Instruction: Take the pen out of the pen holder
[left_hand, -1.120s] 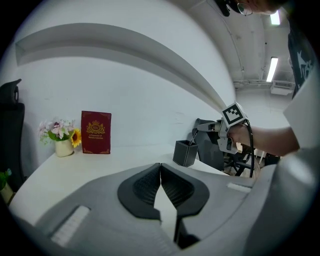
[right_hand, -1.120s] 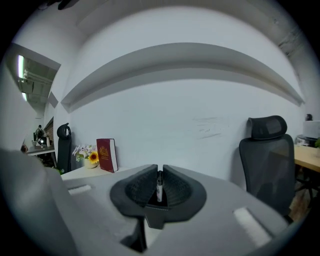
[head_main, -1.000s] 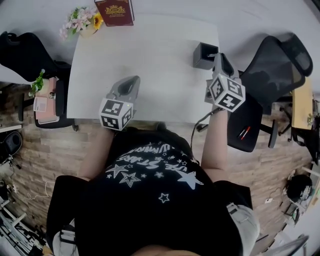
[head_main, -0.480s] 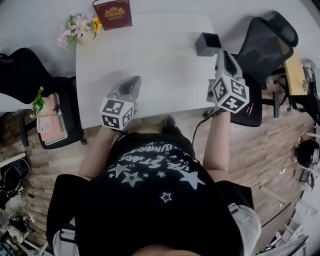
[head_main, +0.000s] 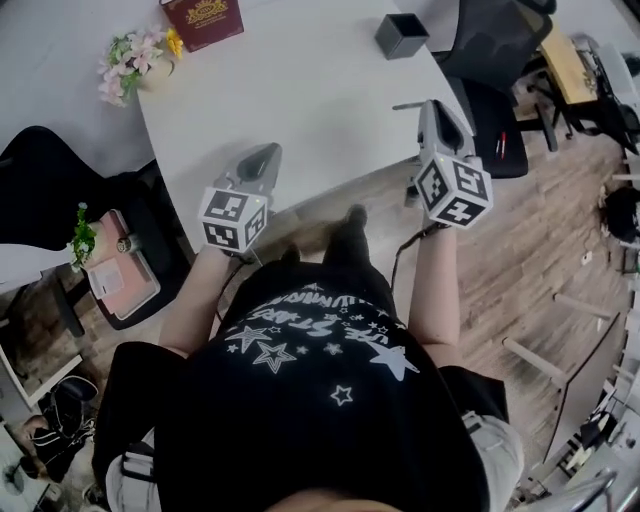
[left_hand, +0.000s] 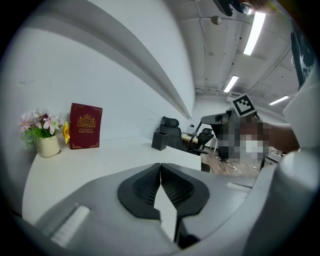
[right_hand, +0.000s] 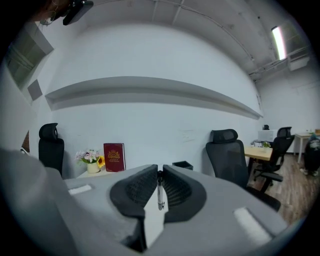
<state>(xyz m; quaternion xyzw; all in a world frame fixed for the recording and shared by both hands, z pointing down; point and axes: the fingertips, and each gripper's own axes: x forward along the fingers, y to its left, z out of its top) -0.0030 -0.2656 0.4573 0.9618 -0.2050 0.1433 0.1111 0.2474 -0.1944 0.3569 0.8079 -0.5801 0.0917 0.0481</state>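
We are pulling the right gripper back from the surface, its fingers clenching the pen between them, well apart from the pen holder beyond their tips. The left gripper is staying clenched and empty, so the removal is looking complete.

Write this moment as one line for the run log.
step: pen out of pen holder | right gripper: shut on pen | left gripper: shut, empty | pen holder: on table, far right corner

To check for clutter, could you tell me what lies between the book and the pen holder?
Only bare table between book and pen holder, in the head view.
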